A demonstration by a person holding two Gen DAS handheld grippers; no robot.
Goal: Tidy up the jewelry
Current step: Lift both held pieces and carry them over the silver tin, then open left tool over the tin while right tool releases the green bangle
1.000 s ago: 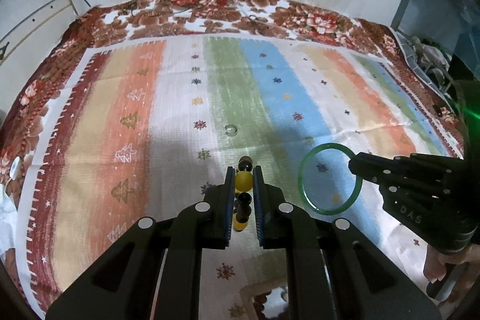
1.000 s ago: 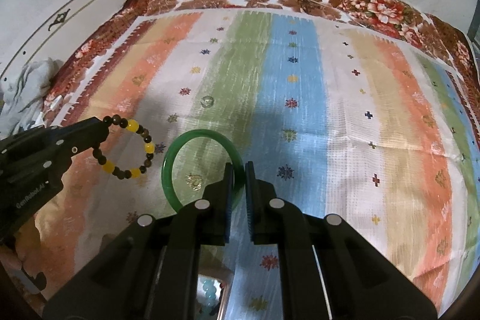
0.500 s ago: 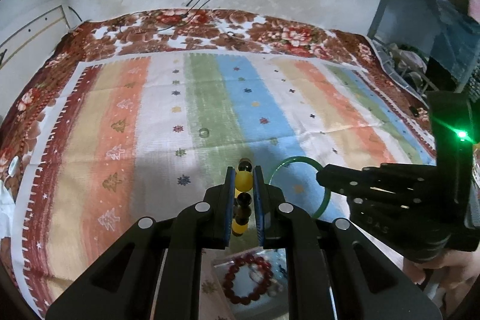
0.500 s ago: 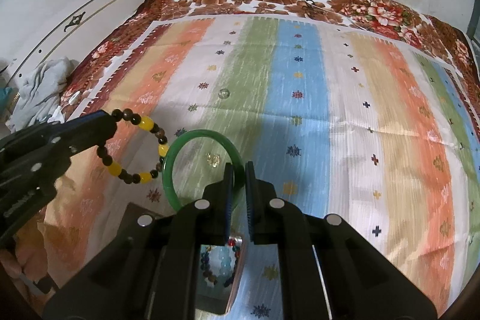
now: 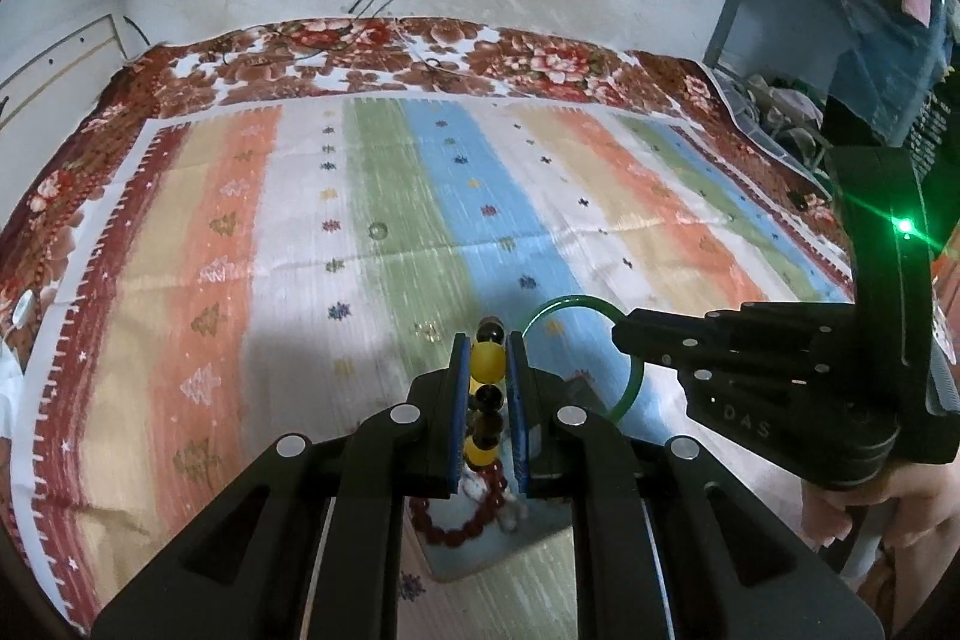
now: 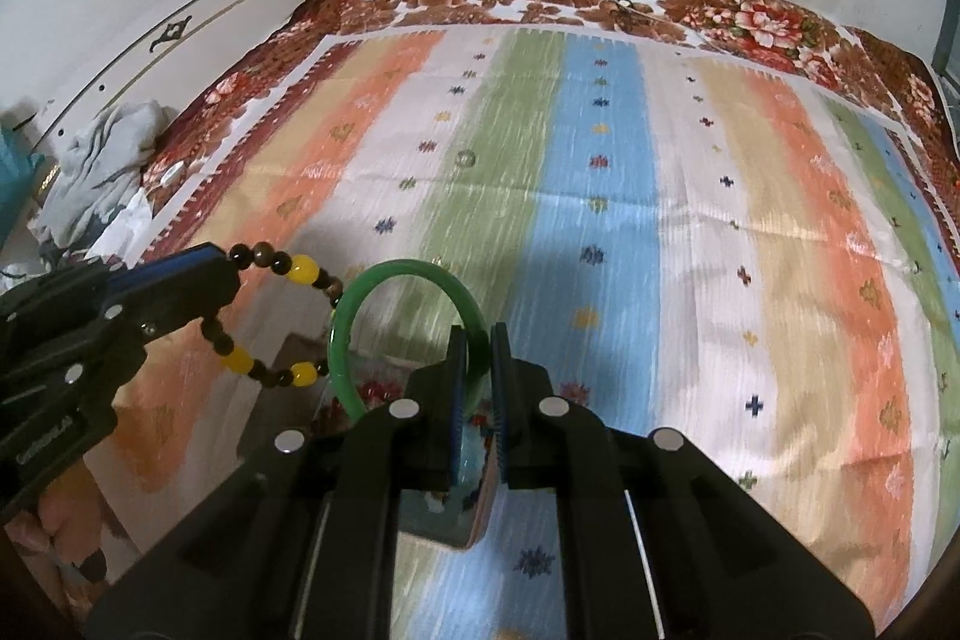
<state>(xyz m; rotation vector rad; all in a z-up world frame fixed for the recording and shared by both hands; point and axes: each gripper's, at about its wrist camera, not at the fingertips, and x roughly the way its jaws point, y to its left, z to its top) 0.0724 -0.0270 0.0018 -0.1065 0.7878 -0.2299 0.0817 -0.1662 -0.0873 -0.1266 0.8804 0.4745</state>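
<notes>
My left gripper (image 5: 487, 346) is shut on a bracelet of brown and yellow beads (image 5: 486, 361); it also shows in the right wrist view (image 6: 297, 268). My right gripper (image 6: 477, 340) is shut on a green bangle (image 6: 396, 274), which shows in the left wrist view (image 5: 567, 305) too. Both are held in the air close together, above a small open box (image 5: 492, 550) lying on the striped cloth. A red bead bracelet (image 5: 456, 535) lies inside the box. The box is partly hidden by my fingers.
The striped cloth (image 5: 420, 220) covers a bed with a floral border (image 5: 420, 58). A small clear round item (image 5: 378, 229) lies on the green stripe. Crumpled cloth (image 6: 102, 154) lies at the left edge. Clothes and clutter (image 5: 840, 10) stand at the right.
Both grippers have pulled back toward the near edge of the cloth with their bracelets. The box with the red bracelet has come more fully into view beneath them.
</notes>
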